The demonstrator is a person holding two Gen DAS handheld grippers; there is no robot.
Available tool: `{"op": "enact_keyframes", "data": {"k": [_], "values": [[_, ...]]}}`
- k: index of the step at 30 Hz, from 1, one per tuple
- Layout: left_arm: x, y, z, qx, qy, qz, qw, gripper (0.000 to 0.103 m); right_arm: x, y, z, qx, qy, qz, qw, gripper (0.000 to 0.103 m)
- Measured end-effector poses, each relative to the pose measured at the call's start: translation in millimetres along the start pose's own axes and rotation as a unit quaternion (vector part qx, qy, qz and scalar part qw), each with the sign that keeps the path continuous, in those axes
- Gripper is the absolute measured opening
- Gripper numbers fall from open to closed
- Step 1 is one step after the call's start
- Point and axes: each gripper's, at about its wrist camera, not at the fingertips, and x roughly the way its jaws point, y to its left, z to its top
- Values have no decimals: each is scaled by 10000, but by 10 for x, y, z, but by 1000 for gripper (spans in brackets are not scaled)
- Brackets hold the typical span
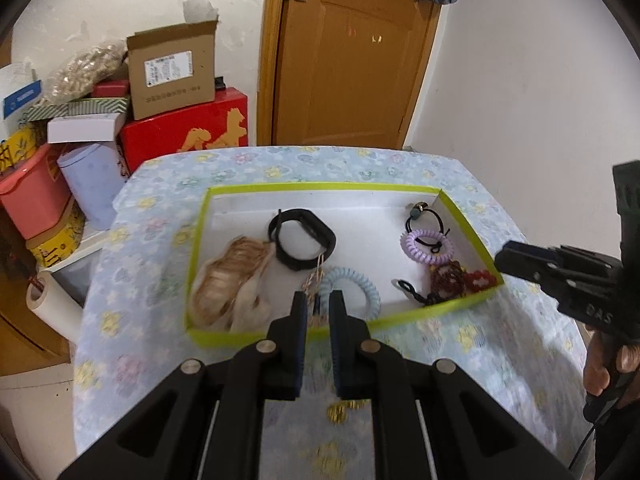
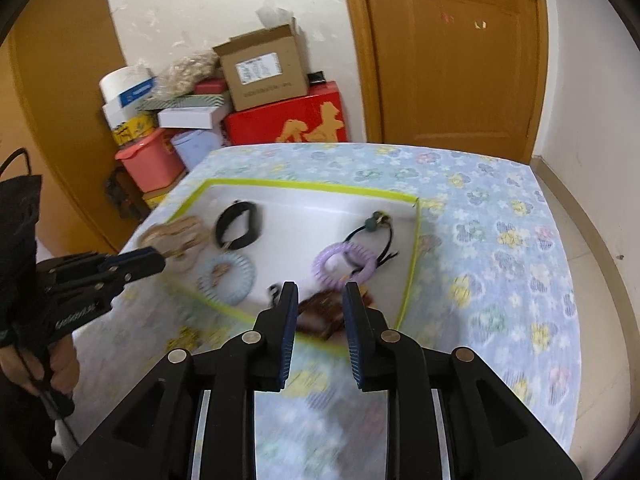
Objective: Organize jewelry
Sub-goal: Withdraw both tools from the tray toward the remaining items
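Observation:
A white tray with a lime-green rim sits on the flowered tablecloth. It holds a black band, a tan scrunchie, a light-blue coil tie, gold earrings, a purple coil tie, a black tie with beads, brown beads and a red piece. My left gripper hangs over the near rim, jaws slightly apart, empty. My right gripper is open above the brown beads.
A gold piece lies on the tablecloth in front of the tray. Stacked boxes, a red box and a pink bin stand left of the table. A wooden door is behind.

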Motion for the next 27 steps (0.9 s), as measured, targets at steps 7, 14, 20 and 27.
{"op": "enact_keyframes", "data": {"k": [7, 14, 20, 27], "values": [[-383, -9, -207, -49, -125, 166, 9998, 11, -301, 290, -318, -103, -28, 232, 9997, 24], [-672, -29, -442, -122, -199, 184, 9996, 11, -472, 530, -623, -158, 38, 437, 9989, 25], [-787, -37, -629, -102, -167, 249, 9995, 11, -527, 711, -804, -281, 98, 544, 9981, 30], [-851, -16, -793, -177, -125, 254, 9994, 11, -566, 838, -935, -335, 144, 610, 9975, 30]]}}
